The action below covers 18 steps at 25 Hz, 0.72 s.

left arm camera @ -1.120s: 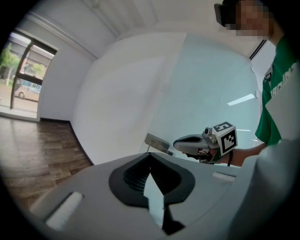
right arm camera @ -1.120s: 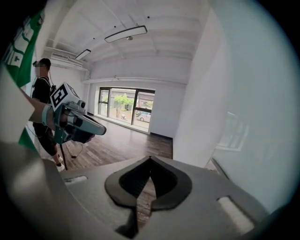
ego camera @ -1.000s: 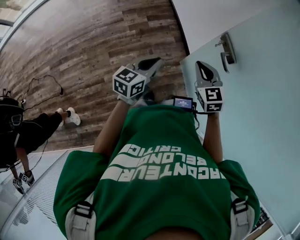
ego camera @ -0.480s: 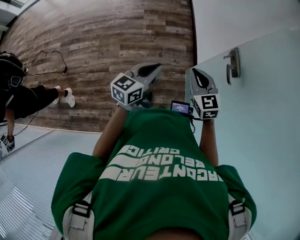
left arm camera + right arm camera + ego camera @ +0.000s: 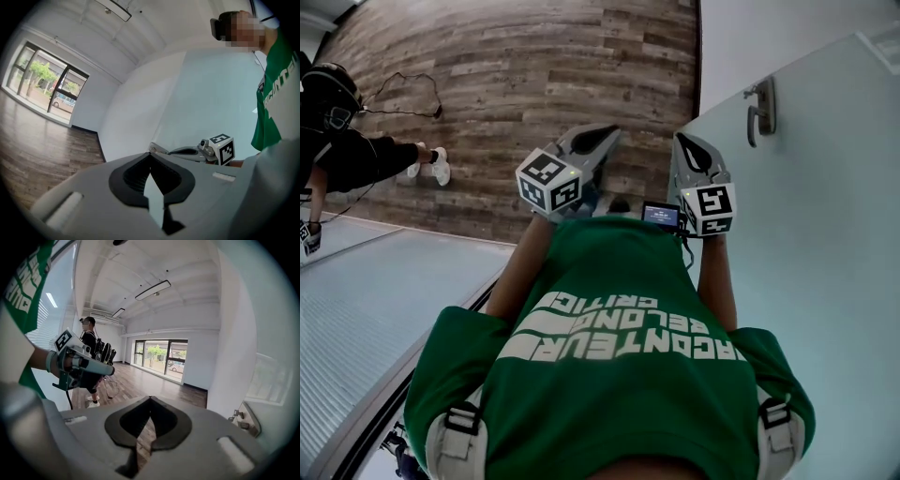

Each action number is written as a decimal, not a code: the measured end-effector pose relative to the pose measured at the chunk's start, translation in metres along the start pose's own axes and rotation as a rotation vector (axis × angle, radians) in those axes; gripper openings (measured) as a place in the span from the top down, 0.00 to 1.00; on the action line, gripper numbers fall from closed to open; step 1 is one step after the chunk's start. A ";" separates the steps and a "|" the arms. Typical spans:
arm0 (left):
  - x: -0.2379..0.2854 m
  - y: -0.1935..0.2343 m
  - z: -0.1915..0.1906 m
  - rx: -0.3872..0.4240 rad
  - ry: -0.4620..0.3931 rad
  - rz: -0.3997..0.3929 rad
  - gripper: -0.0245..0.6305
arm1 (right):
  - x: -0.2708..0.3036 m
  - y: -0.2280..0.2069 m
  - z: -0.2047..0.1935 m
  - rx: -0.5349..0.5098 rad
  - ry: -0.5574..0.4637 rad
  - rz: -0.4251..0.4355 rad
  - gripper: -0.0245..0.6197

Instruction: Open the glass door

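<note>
Glass door judged heavy, stiff, slick-faced: take hold at its metal lever handle, far right; left gripper and right gripper both pressed together, empty.

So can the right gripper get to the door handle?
Probably yes. The handle sits just beyond the right gripper, up and to its right, with nothing between them. Its jaws are shut and empty, so they would need opening to grab it.
</note>
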<state>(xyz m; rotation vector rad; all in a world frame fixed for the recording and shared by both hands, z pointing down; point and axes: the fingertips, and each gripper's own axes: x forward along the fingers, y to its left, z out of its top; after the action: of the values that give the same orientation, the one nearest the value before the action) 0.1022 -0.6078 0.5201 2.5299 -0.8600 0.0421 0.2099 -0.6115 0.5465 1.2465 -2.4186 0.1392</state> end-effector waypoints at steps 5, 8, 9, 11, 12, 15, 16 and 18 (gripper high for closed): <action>-0.002 -0.021 -0.009 0.017 -0.009 0.021 0.94 | -0.023 0.000 -0.011 0.008 -0.009 0.004 0.97; -0.001 -0.031 -0.014 0.035 0.002 0.026 0.94 | -0.034 0.002 -0.019 0.017 -0.012 0.006 0.97; -0.001 -0.034 -0.016 0.042 0.008 0.024 0.94 | -0.037 0.003 -0.022 0.022 -0.010 0.008 0.97; 0.000 -0.040 -0.017 0.059 0.022 0.015 0.94 | -0.044 0.003 -0.028 0.030 -0.003 0.010 0.97; 0.000 -0.043 -0.017 0.070 0.028 0.010 0.94 | -0.047 0.003 -0.031 0.033 0.001 0.008 0.97; -0.005 -0.045 -0.012 0.092 0.032 0.007 0.94 | -0.055 0.004 -0.034 0.041 0.004 0.000 0.97; -0.007 -0.045 -0.011 0.094 0.031 0.010 0.94 | -0.057 0.005 -0.036 0.046 0.004 0.002 0.97; -0.009 -0.044 -0.012 0.094 0.031 0.013 0.94 | -0.058 0.007 -0.040 0.062 0.007 0.011 0.97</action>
<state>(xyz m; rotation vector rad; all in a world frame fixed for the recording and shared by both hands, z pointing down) 0.1219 -0.5674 0.5107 2.6038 -0.8817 0.1291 0.2463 -0.5526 0.5603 1.2571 -2.4326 0.2225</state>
